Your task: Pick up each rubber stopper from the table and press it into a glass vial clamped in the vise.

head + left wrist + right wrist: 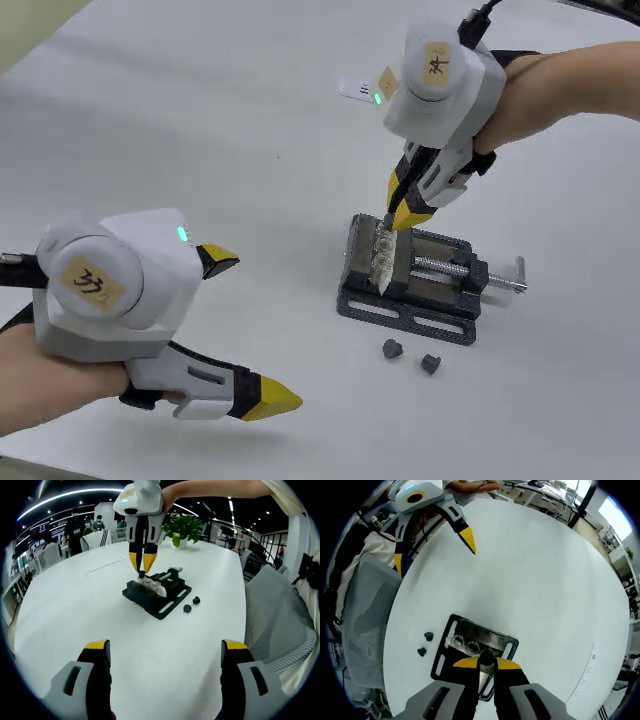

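A dark vise [445, 300] [167, 602] [442, 652] stands on the white table and clamps a row of glass vials [384, 256] [152, 584] [462, 641]. My right gripper [403, 216] [142, 565] [487, 663] hangs right over the end vial, shut on a dark rubber stopper [142, 573] [486, 656] that sits at the vial's mouth. Two loose stoppers [392, 349] [431, 364] [196, 600] [428, 636] lie on the table just in front of the vise. My left gripper [250, 330] [165, 647] [435, 535] is open, holds nothing and hovers well to the left of the vise.
A small white device [360, 90] with a green light lies on the table beyond the right gripper. A mesh office chair [280, 615] stands at the table's edge. A potted plant [182, 527] and people are far behind the table.
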A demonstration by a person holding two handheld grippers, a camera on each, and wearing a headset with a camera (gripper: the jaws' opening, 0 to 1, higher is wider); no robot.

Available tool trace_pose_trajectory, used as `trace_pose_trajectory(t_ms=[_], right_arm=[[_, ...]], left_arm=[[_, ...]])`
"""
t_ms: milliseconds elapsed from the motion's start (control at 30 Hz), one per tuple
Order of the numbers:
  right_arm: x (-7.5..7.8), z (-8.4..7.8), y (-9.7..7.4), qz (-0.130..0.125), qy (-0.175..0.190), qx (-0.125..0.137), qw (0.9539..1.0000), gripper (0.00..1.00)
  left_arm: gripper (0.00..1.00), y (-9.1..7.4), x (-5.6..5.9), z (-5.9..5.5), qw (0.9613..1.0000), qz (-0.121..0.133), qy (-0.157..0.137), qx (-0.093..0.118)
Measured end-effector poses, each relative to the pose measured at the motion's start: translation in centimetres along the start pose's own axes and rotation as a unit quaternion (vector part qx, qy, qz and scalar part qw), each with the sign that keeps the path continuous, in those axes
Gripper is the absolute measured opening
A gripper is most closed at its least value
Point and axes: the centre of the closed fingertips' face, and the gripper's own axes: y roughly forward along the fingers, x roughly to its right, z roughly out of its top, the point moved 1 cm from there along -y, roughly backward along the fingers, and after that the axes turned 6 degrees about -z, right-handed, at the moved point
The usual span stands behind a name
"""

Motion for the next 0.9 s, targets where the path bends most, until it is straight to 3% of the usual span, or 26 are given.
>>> trace_pose_trajectory(t_ms=[233, 333, 367, 733, 900], right_arm=[[0.37, -0.05, 0.26, 0.001, 0.017, -0.024, 0.9996, 0.06], [0.26, -0.10, 0.19, 0.002, 0.050, -0.022, 0.9985, 0.05], [0.27, -0.10, 0.20, 0.003, 0.076, -0.022, 0.9969, 0.05], [0.32, 0.19, 0.33, -0.007, 0.152, -0.025, 0.9881, 0.05], [0.46, 0.30, 0.36, -0.014, 0.142, -0.020, 0.9896, 0.06]], left_arm=[[0.90, 0.04, 0.06, -0.24, 1.0000, 0.000, -0.002, -0.002], [0.90, 0.10, 0.18, -0.17, 1.0000, -0.001, -0.002, -0.001], [0.90, 0.13, 0.23, -0.13, 1.0000, -0.001, -0.002, -0.001], [0.90, 0.42, 0.45, 0.17, 1.0000, -0.006, 0.000, 0.001], [0.89, 0.45, 0.59, 0.21, 1.0000, -0.007, 0.002, -0.001]])
